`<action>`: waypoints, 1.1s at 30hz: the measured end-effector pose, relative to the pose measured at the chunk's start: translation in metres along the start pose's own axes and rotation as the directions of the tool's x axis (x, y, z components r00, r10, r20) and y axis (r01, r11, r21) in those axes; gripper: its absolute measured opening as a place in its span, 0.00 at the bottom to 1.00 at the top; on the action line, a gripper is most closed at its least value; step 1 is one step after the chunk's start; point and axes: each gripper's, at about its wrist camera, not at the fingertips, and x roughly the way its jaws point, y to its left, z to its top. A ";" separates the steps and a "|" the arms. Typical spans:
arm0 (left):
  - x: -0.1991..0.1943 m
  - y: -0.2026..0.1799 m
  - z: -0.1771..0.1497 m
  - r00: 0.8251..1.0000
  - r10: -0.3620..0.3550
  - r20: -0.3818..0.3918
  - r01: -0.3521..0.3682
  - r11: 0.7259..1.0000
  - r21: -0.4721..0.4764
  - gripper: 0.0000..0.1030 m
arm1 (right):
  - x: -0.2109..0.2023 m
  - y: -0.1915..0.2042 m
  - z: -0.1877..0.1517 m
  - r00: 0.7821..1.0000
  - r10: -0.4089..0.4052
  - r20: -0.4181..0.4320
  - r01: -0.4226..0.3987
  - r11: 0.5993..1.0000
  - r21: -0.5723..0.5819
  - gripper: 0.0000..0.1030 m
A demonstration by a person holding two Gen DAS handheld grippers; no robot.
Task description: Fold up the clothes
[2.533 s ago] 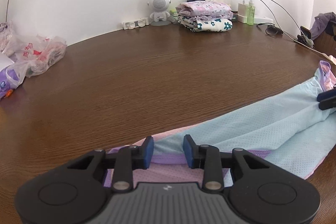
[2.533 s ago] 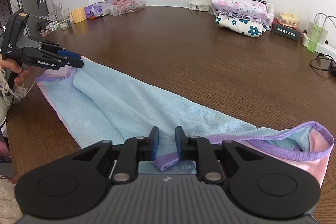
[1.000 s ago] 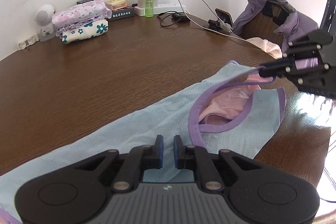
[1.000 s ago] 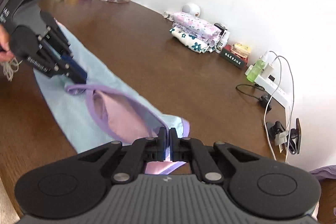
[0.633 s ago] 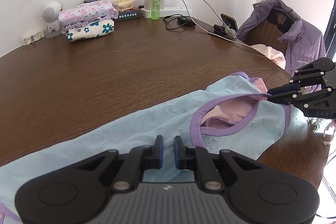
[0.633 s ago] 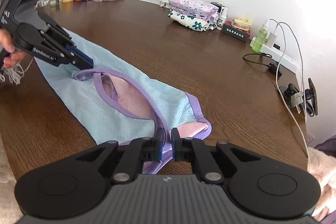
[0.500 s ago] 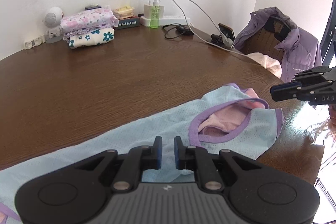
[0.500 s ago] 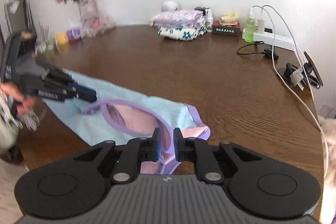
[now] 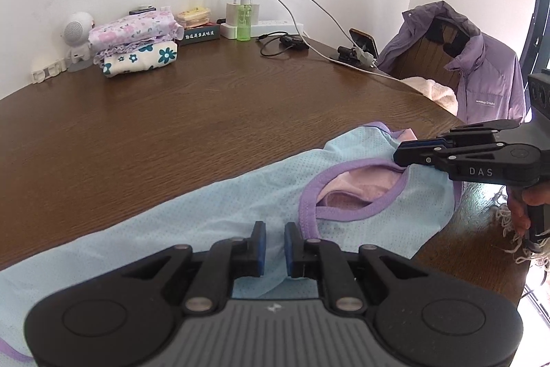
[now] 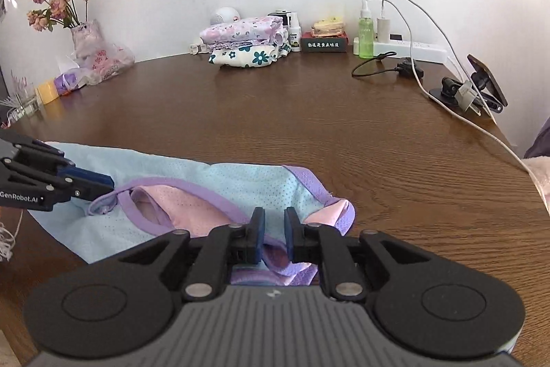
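Note:
A light blue mesh garment (image 9: 240,195) with purple trim and a pink inside lies folded over on the brown table (image 9: 172,126). My left gripper (image 9: 275,243) is shut on a fold of it. In the right wrist view the left gripper (image 10: 108,186) pinches a loop of purple trim beside the neck opening. My right gripper (image 10: 275,229) sits low at the garment's (image 10: 240,181) right end. Its fingers are slightly parted, with pink and purple cloth lying under the gap. From the left wrist view the right gripper's (image 9: 398,157) tip rests at the trim.
A stack of folded clothes (image 9: 134,43) and a small robot-shaped speaker (image 9: 77,40) stand at the back wall. A power strip with cables (image 10: 409,50), a green bottle (image 10: 366,33) and a phone on a stand (image 10: 481,85) are back right. A purple jacket (image 9: 481,74) hangs beyond the table's right edge.
My left gripper carried its end of the garment across to the right end, doubling the cloth over. My right gripper came down to the table and its tightly shut fingers parted.

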 end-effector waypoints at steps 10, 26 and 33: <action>-0.035 -0.003 -0.009 0.991 0.054 0.124 -0.051 0.998 -0.027 0.51 | -0.028 0.000 -0.003 0.997 0.017 0.079 -0.026 0.993 0.116 0.45; -0.071 -0.018 -0.032 0.979 0.003 0.203 0.017 0.995 -0.095 0.85 | -0.079 0.015 -0.048 0.992 -0.094 0.084 0.046 0.889 0.455 1.00; -0.061 -0.025 -0.008 0.978 -0.066 0.199 0.054 0.996 0.065 0.56 | -0.068 0.006 -0.058 0.993 -0.083 0.085 0.016 0.806 0.592 0.96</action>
